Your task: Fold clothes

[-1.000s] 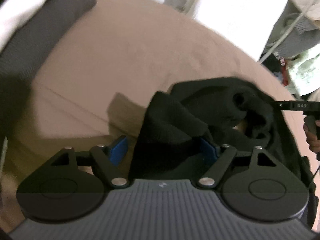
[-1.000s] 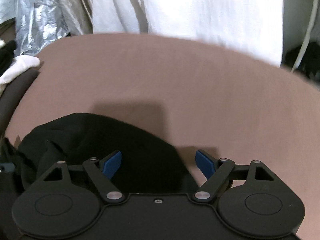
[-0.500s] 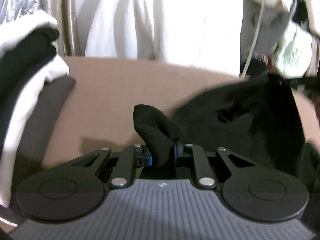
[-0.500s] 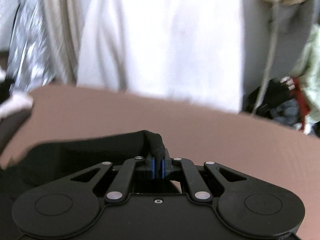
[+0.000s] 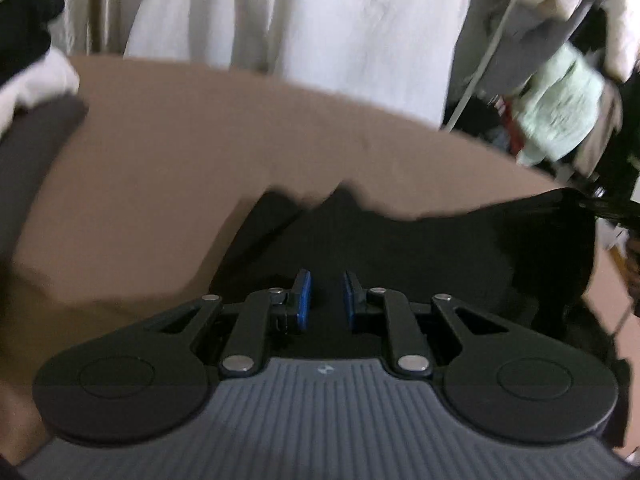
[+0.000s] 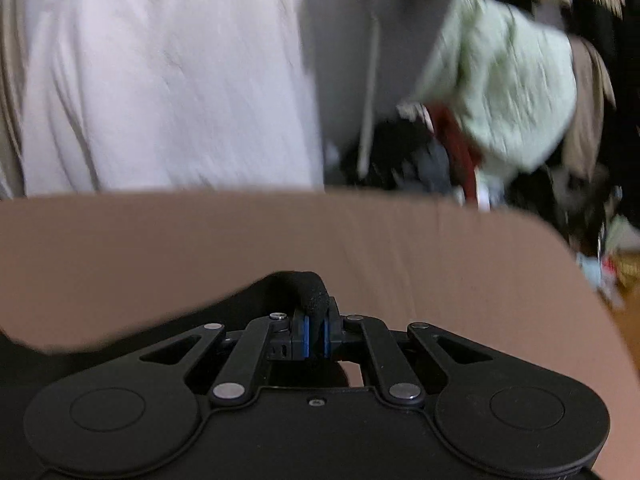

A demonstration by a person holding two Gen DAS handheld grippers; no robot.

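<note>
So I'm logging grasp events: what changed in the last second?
The left gripper closed on the black garment, then opened again, letting it go. The right gripper closed on a fold of it and lifted. The brown surface stays put.

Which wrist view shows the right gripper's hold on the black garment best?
The right wrist view: the right gripper is shut on a fold of the black garment. The left wrist view shows only the garment's spread body under the open left gripper.
</note>
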